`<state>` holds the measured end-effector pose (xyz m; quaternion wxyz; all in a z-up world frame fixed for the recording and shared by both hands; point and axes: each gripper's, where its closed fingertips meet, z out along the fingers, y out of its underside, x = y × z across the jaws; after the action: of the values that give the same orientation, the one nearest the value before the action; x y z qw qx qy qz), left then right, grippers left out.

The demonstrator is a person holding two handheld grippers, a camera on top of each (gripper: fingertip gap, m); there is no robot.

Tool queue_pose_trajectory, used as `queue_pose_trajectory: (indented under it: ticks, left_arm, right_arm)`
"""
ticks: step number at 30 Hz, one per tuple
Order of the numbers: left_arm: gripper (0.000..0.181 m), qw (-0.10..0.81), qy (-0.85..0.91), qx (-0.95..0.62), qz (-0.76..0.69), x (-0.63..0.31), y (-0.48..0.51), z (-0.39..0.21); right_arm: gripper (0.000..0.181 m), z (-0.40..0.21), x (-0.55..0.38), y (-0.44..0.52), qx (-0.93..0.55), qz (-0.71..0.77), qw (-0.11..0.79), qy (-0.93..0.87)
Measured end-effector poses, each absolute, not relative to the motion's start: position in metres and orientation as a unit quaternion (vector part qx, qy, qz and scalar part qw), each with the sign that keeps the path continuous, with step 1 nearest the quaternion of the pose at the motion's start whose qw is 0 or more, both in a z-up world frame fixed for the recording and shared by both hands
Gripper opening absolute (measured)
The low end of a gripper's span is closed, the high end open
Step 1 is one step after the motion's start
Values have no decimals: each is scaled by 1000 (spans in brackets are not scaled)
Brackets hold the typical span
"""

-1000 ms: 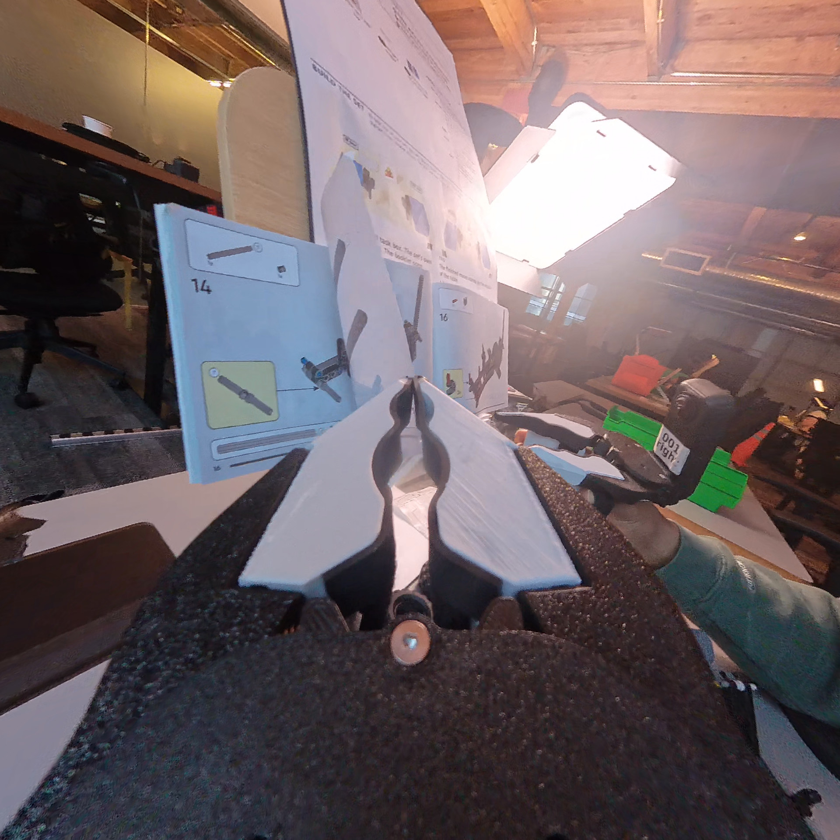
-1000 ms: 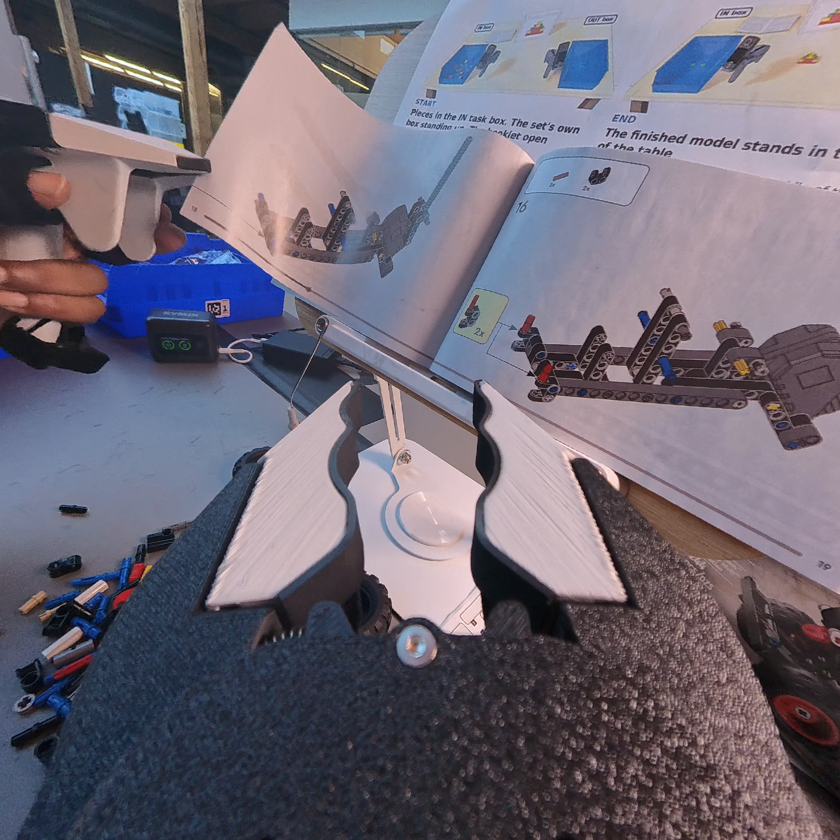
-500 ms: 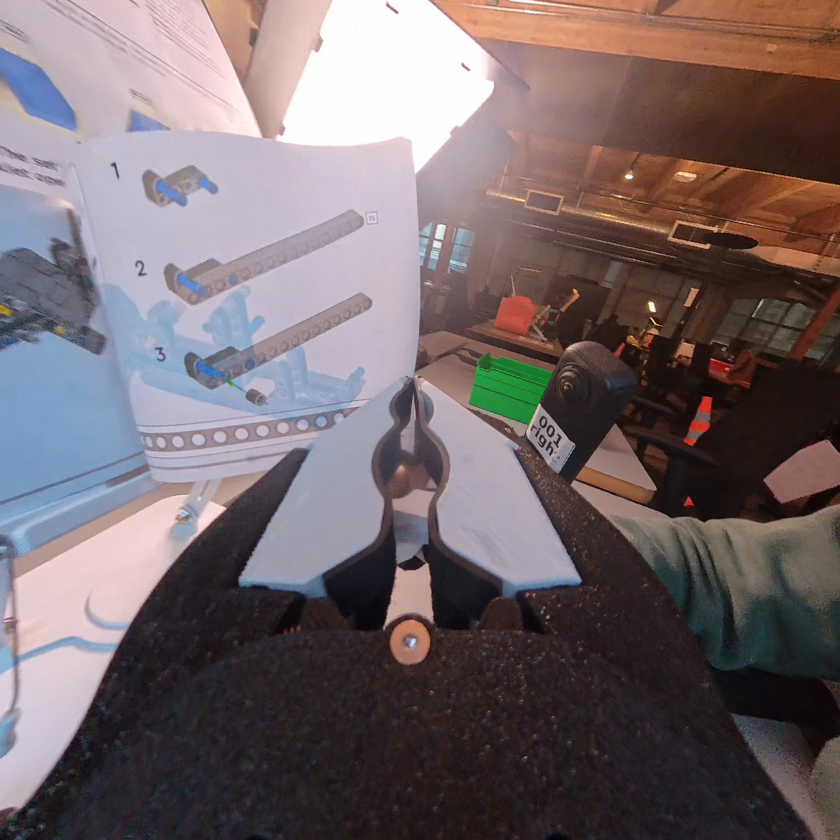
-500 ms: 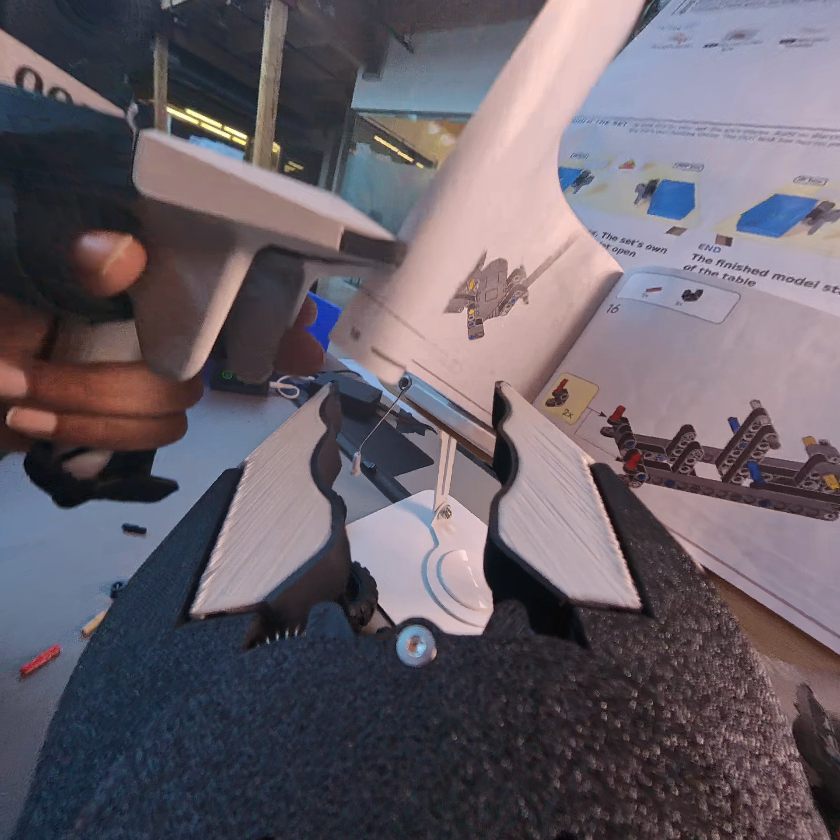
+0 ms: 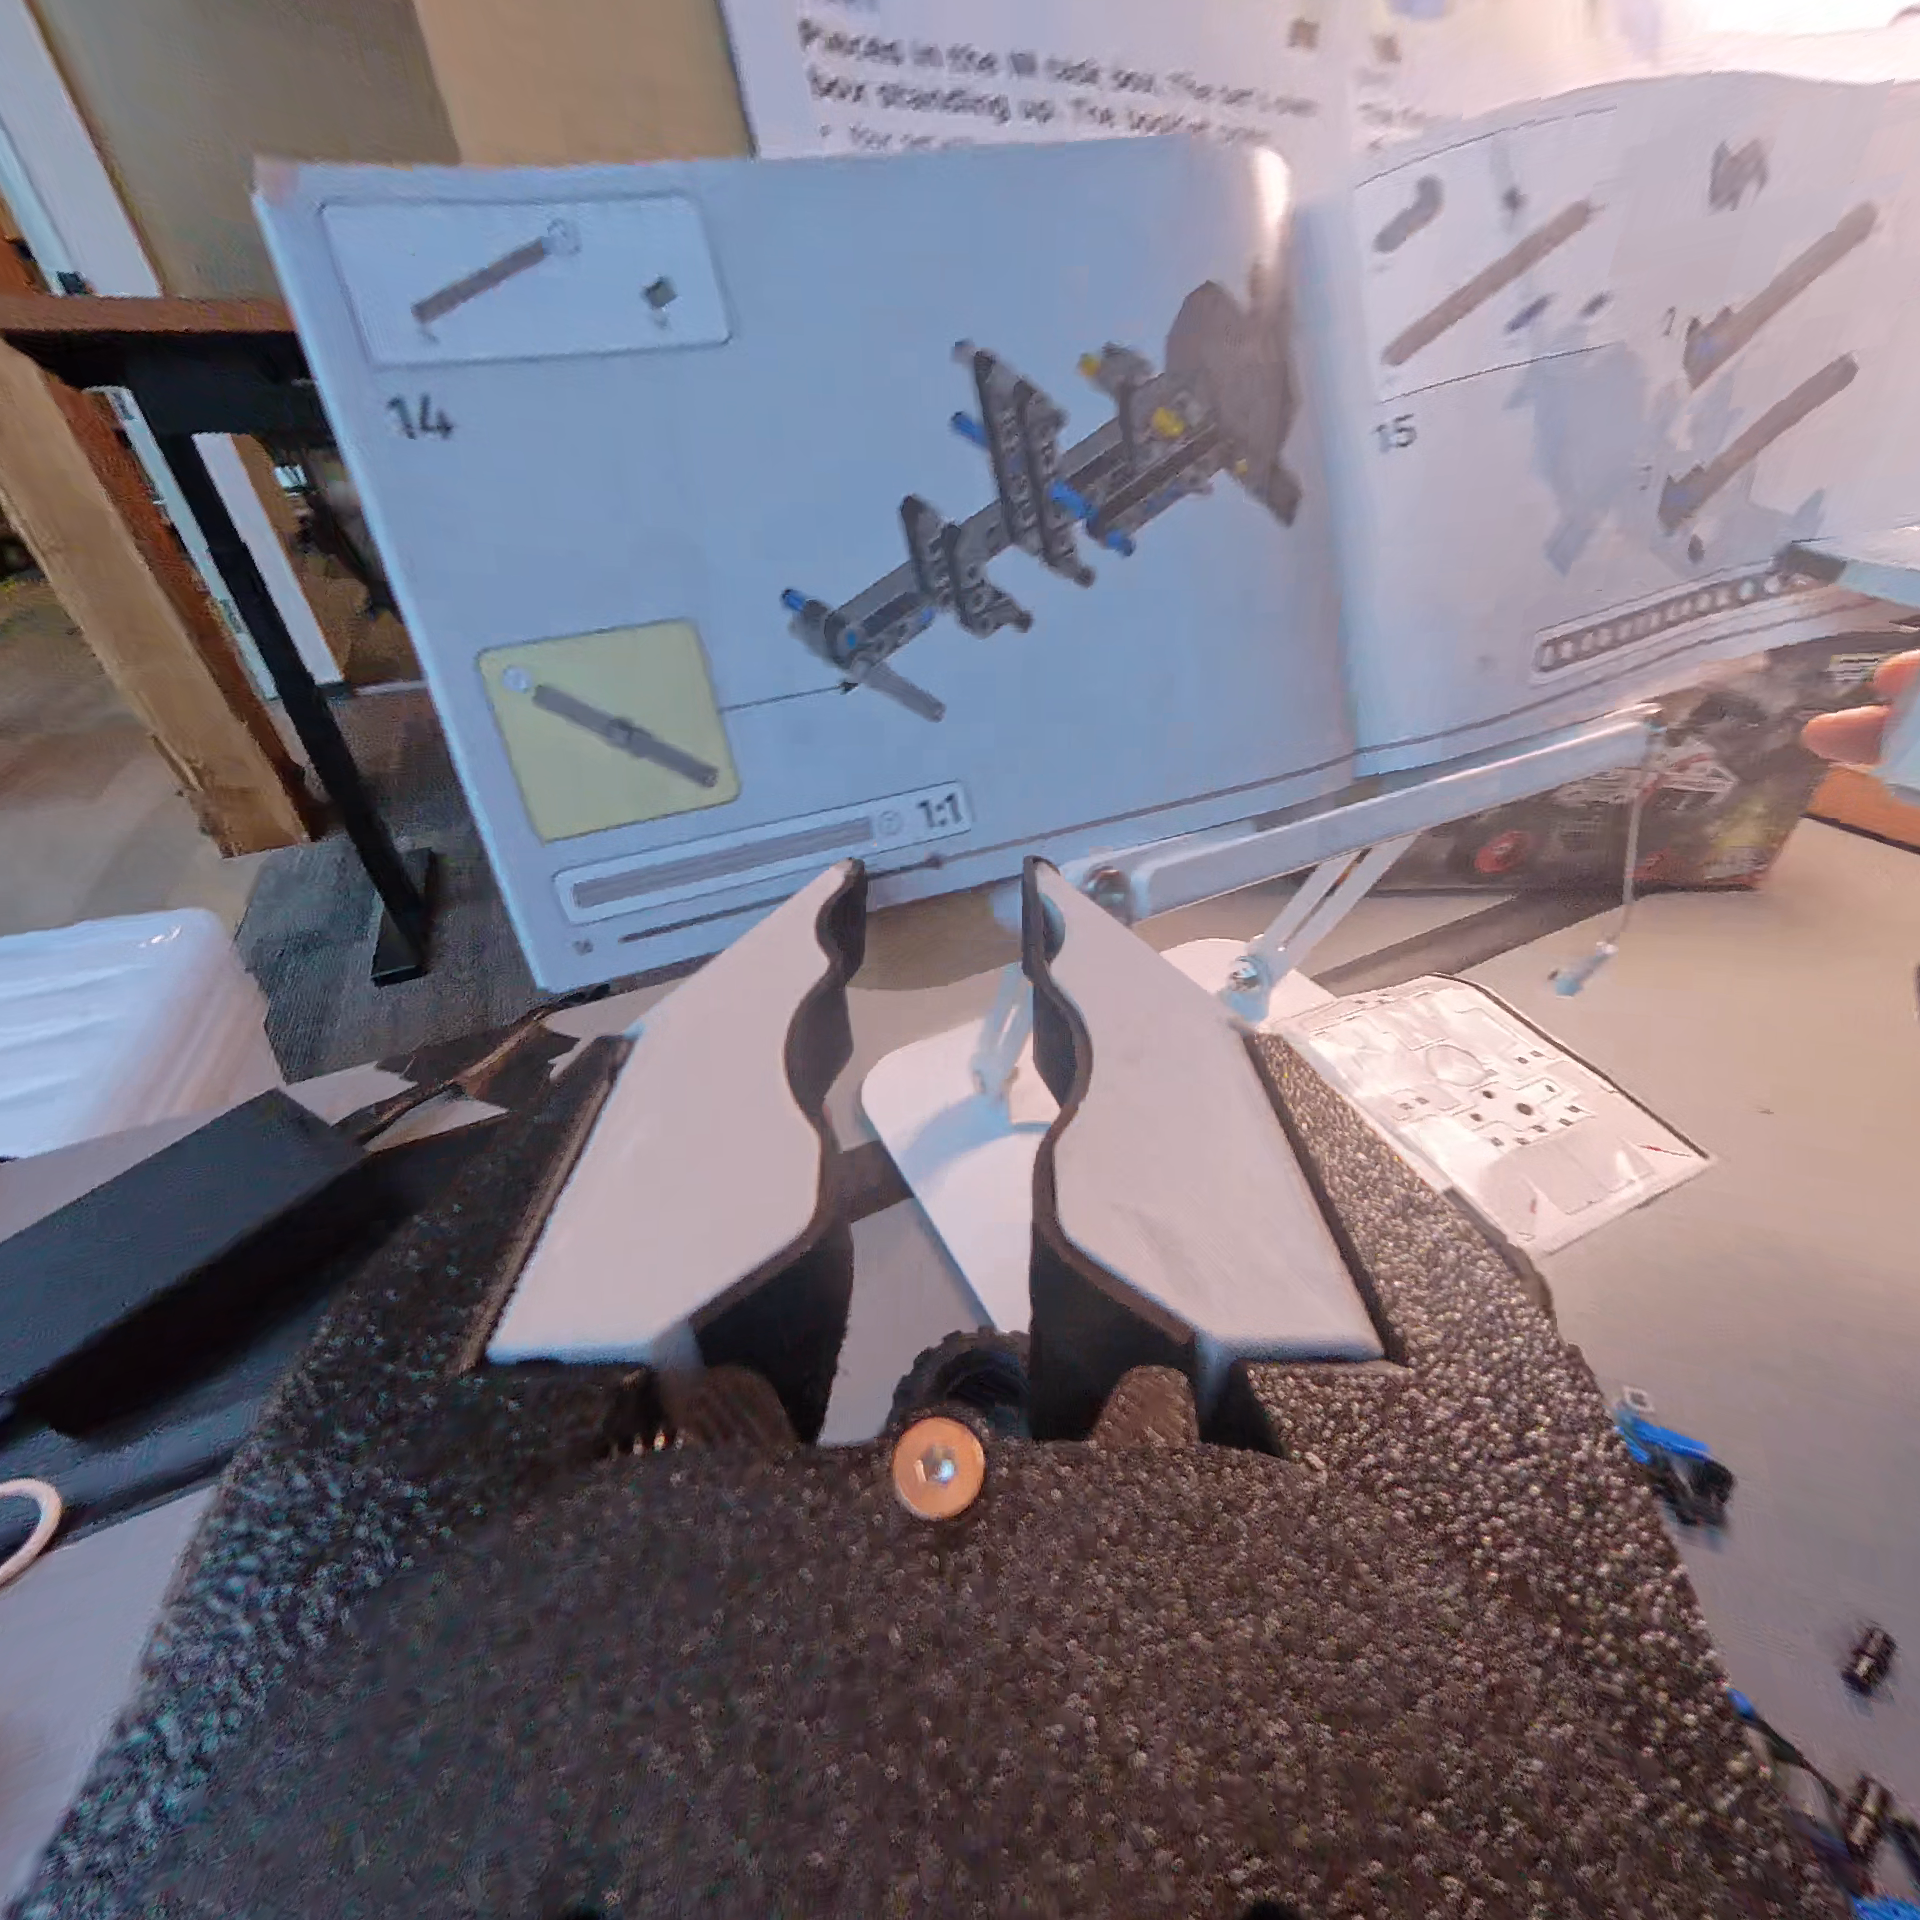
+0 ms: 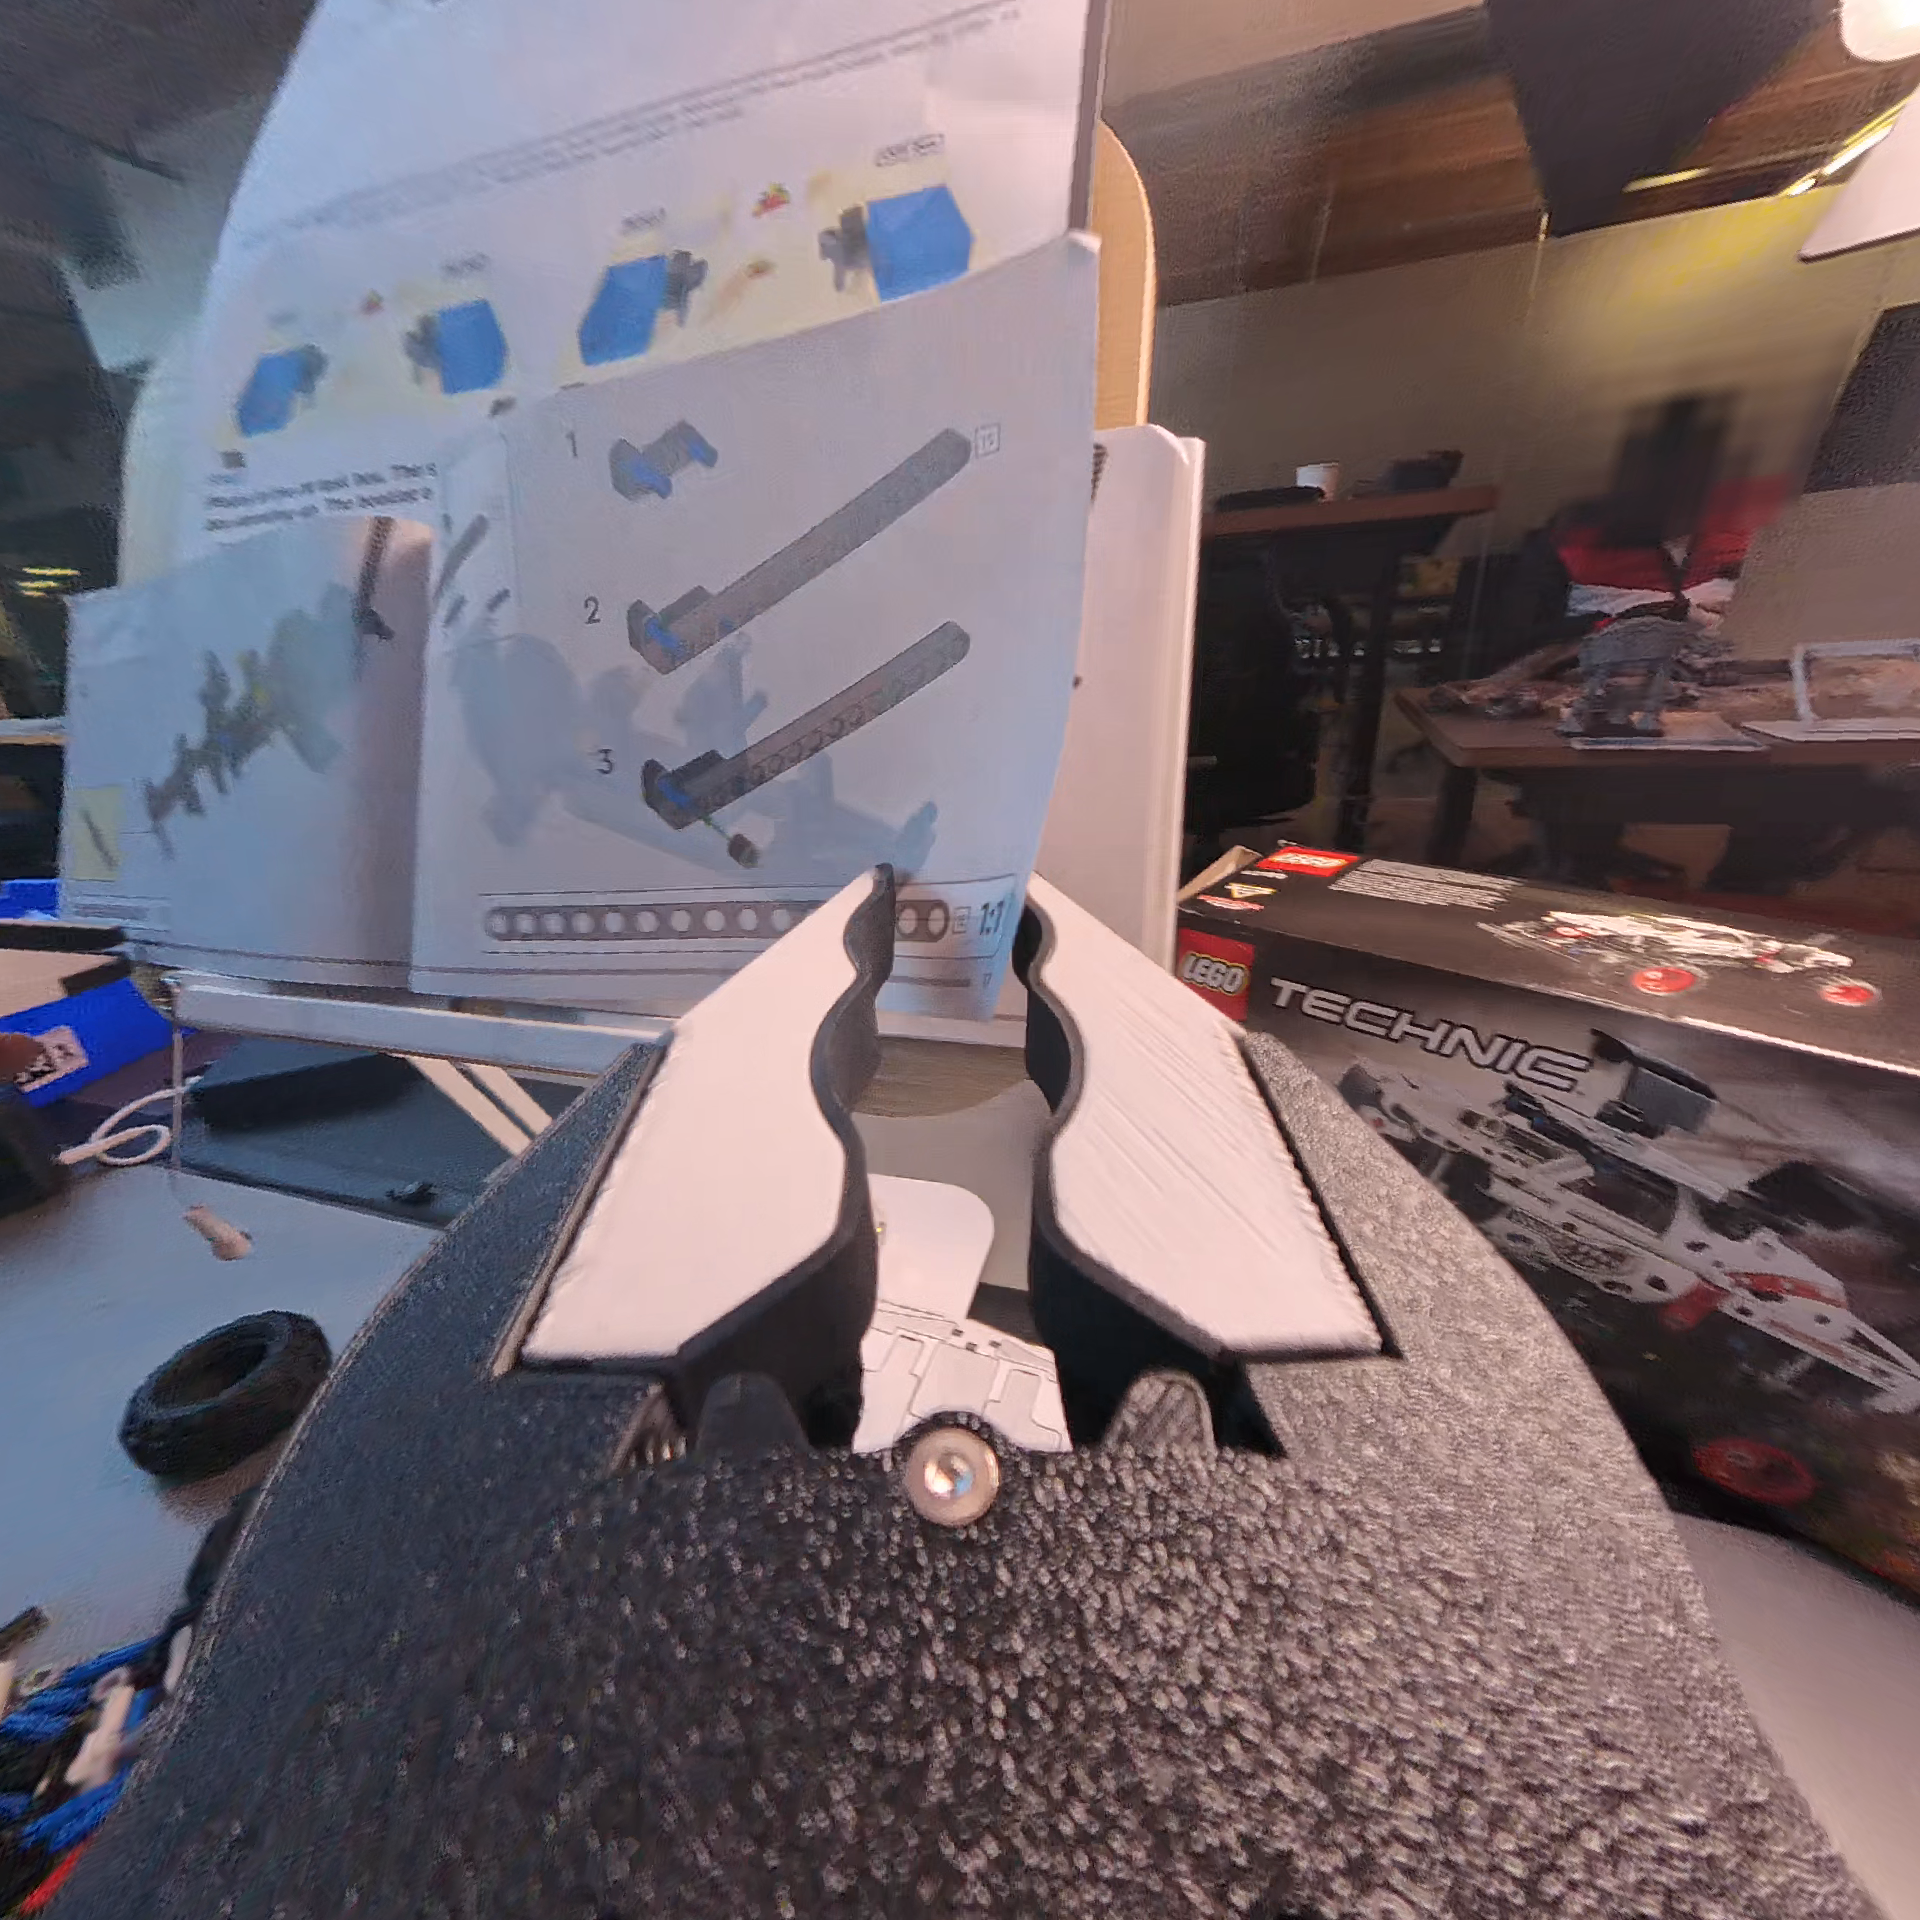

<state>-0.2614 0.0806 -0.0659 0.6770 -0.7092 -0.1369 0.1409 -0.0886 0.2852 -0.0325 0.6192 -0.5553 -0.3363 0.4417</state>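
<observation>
**Open instruction booklet on its stand, with both tongs empty before it**

The instruction booklet (image 5: 831, 540) stands open on a white wire-frame book stand (image 5: 1351, 821), whose rounded base plate rests on the grey tabletop (image 5: 1714, 1299). A large printed sheet (image 6: 623, 187) rises upright behind the booklet. The left tongs (image 5: 943, 904) hover just short of the booklet's lower edge, jaws moderately apart and gripping nothing; the stand's base shows through the gap. The right tongs (image 6: 954, 914) sit before the lower right corner of the right-hand page, likewise parted and empty; whether a tip touches the paper cannot be told. A transparent sticker sheet (image 5: 1475, 1101) lies flat beside the stand's base. To the right, a building-set box (image 6: 1610, 1091) lies near the stand. A black rubber tyre (image 6: 223, 1392) and small blue and black pieces (image 6: 62, 1745) lie toward the tabletop's near left side.
</observation>
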Motion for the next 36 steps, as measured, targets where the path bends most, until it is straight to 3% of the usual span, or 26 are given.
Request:
queue_pose_trajectory:
  ticks: [10,15,19,22,28,36]
  left_arm:
    - [24,673,-158,-708,145,-274,75,-71]
    - [25,675,-159,-707,140,-273,75,-71]
    - [24,676,-158,-705,143,-273,75,-71]
    - [23,677,-156,-704,143,-274,75,-71]
    - [21,680,-158,-701,145,-275,75,-72]
    - [23,675,-155,-706,147,-274,74,-74]
  right_arm:
    - [26,-37,-54,340,-600,372,654,-271]
    - [7,5,-74,262,-469,461,656,-370]
    - [3,-29,-118,198,-442,437,594,-511]
    - [1,-64,-128,230,-529,380,570,-501]
    - [0,-51,-104,291,-549,335,632,-433]
    - [7,-55,-97,292,-556,306,639,-436]
